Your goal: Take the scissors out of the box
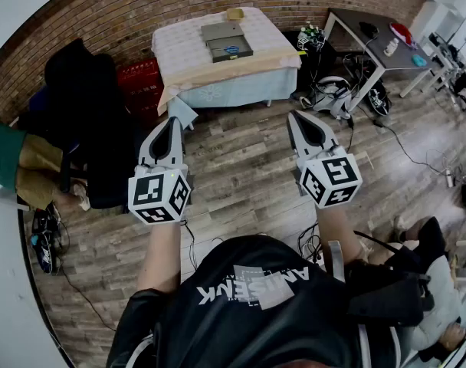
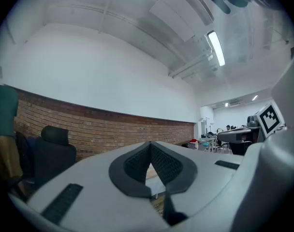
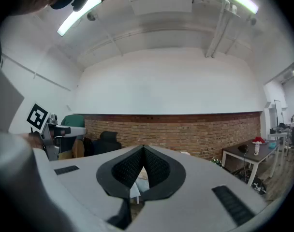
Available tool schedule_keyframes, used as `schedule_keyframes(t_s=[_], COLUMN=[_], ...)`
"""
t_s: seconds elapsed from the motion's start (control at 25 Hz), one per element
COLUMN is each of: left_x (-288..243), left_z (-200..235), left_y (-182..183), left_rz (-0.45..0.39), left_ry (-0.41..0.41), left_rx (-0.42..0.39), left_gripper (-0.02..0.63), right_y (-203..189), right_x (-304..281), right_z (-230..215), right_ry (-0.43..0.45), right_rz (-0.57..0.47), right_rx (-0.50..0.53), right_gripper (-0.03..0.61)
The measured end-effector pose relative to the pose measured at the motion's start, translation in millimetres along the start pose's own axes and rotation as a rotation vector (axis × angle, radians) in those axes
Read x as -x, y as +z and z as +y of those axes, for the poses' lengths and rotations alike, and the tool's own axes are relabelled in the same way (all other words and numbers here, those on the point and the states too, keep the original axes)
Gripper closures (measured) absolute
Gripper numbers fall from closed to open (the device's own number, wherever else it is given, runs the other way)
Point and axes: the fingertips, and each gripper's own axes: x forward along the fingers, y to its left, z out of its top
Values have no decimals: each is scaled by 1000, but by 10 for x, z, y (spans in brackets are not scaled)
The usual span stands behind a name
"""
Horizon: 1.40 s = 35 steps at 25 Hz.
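In the head view a grey open box (image 1: 244, 52) lies on a table draped in a pale cloth (image 1: 187, 48) across the room. Something blue (image 1: 231, 50) lies inside it, too small to tell as scissors. A flat grey lid (image 1: 221, 31) lies just behind the box. I hold both grippers level over the wooden floor, pointing at the table and well short of it. My left gripper (image 1: 172, 121) is shut with nothing in it, its tips meeting (image 2: 150, 146). My right gripper (image 1: 296, 116) is likewise shut and empty (image 3: 143, 150).
A black office chair (image 1: 80, 90) and a red crate (image 1: 141, 79) stand left of the table, beside a seated person in green (image 1: 3, 152). A grey desk (image 1: 371, 33) with clutter and cables (image 1: 333, 94) stands at the right. Another person sits at the lower right (image 1: 436, 278).
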Motion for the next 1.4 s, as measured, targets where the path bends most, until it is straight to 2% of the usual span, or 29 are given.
schedule_keyframes(t_s=[0.44,0.56,0.8,0.96,1.2,1.4], left_x=[-4,21,44,55,14,11], left_z=[138,145,211,392,542,665], left_y=[-50,-65,-5,-28,-124,-288], left_rz=[15,3,-46,-38,-11,11], left_ry=[-7,-26,-63,-12,-81,-95], left_rx=[55,99,124,74,77,77], left_gripper=[604,604,604,604,604,604], right_y=[64,32,39,79,44,-137], right_x=[-38,-93,-147,-215,-325,-347], right_z=[60,110,215,278,471,563], right_ry=[-6,-11,-27,-50,-78,-103], right_rz=[-19,-11,-5,-15,8,38], right_rx=[-18,-23,-10,-8,7,-7], right_gripper=[540,538,538,538,538,538])
